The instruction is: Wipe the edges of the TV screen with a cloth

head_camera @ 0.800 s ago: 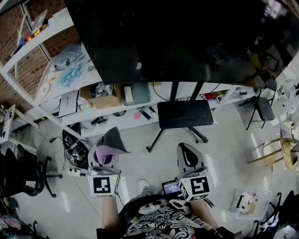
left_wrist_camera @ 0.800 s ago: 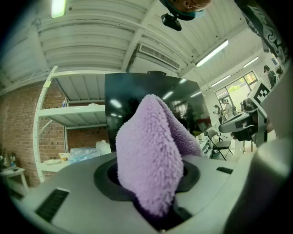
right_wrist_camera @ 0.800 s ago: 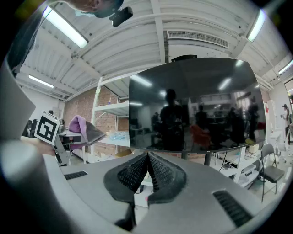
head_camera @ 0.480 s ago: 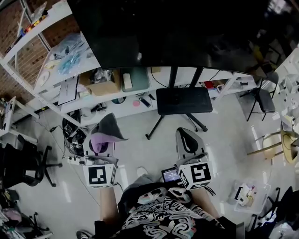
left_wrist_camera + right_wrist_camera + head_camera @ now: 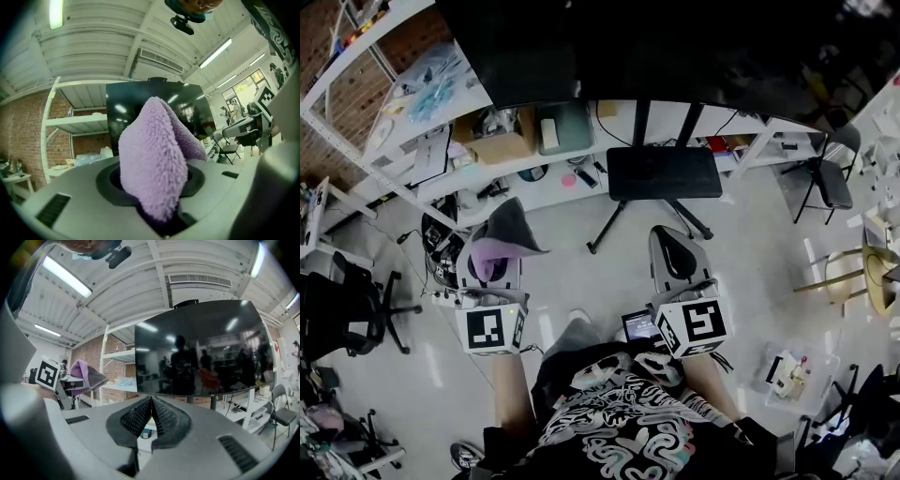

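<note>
Cloth pinched between left gripper jaws

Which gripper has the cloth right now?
The left gripper: its jaws are shut on the purple cloth, which sticks up between them. The right gripper has its jaws together with nothing between them.
</note>
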`<move>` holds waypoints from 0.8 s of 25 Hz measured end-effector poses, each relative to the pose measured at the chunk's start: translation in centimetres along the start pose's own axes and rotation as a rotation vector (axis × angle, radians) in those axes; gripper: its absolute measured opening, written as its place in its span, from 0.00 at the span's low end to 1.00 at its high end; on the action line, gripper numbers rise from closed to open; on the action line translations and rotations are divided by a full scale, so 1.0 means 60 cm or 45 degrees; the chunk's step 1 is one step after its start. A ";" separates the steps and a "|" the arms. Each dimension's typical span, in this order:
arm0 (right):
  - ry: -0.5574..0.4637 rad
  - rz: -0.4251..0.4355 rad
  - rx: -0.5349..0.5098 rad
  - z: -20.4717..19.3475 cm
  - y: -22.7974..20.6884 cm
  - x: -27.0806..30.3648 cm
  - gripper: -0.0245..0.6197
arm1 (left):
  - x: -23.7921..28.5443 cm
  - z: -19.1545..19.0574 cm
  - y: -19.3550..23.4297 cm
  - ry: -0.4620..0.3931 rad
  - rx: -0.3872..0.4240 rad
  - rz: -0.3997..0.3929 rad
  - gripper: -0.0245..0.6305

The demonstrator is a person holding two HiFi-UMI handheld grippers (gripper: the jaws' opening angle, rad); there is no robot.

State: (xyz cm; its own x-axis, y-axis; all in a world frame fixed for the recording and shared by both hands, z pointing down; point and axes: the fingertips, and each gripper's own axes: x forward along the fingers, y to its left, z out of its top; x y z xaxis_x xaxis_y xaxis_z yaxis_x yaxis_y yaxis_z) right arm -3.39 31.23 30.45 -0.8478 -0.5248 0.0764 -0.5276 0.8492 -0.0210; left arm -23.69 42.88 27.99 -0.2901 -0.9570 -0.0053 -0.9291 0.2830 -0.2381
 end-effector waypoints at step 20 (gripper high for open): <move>0.030 -0.014 0.034 -0.019 -0.035 0.130 0.08 | 0.143 -0.076 0.080 0.081 -0.031 0.013 0.30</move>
State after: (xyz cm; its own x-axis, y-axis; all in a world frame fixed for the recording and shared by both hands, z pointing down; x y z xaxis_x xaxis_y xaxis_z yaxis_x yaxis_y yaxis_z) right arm -8.83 25.39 32.23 -0.8406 -0.5323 0.1000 -0.5383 0.8415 -0.0464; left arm -31.70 36.36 31.22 -0.3124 -0.9484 0.0541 -0.9312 0.2946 -0.2146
